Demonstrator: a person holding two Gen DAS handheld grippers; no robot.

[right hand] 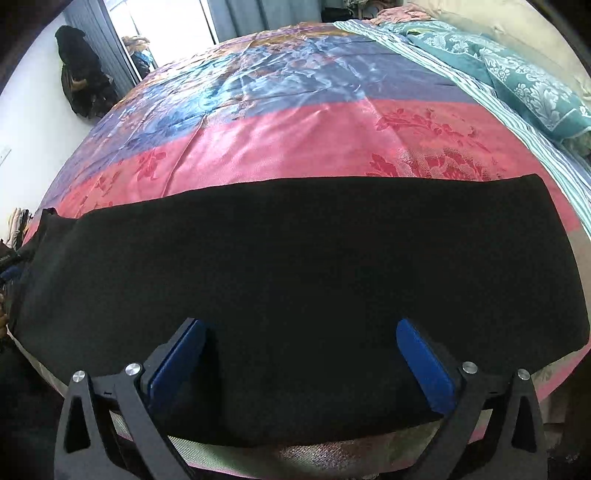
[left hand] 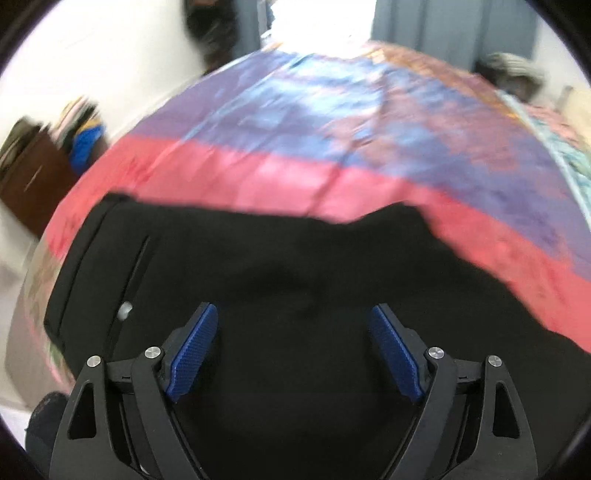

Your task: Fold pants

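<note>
1. Nearest, the left gripper (left hand: 293,347) is seen from its own wrist camera with its jaws spread wide; nothing is pinched between its blue pads (left hand: 194,350), and only black cloth is seen below the gap.
2. Likewise, the right gripper (right hand: 301,363) is shown with its jaws set wide apart, its blue pads (right hand: 424,365) clear of any cloth, so that nothing is gripped by either tool.
3. Under both grippers the black pants (right hand: 295,266) are laid flat on the bed, near its front edge; in the right wrist view they are stretched as a long band from left to right, with a straight far edge.
4. In the left wrist view, which is blurred, the waist end of the pants is made out at the left, where a small pale button (left hand: 125,309) and a seam line are seen.
5. Beyond the pants, the bedspread (right hand: 295,133) is seen as a pink flowered band, followed farther off by a blue and purple field.
6. At the far right of the bed a teal patterned pillow (right hand: 517,74) is laid on a striped sheet (right hand: 491,99).
7. Farthest off, grey curtains (right hand: 258,14) are seen beside a bright opening, and a dark garment (right hand: 83,74) is hung against the white wall at the left.
</note>
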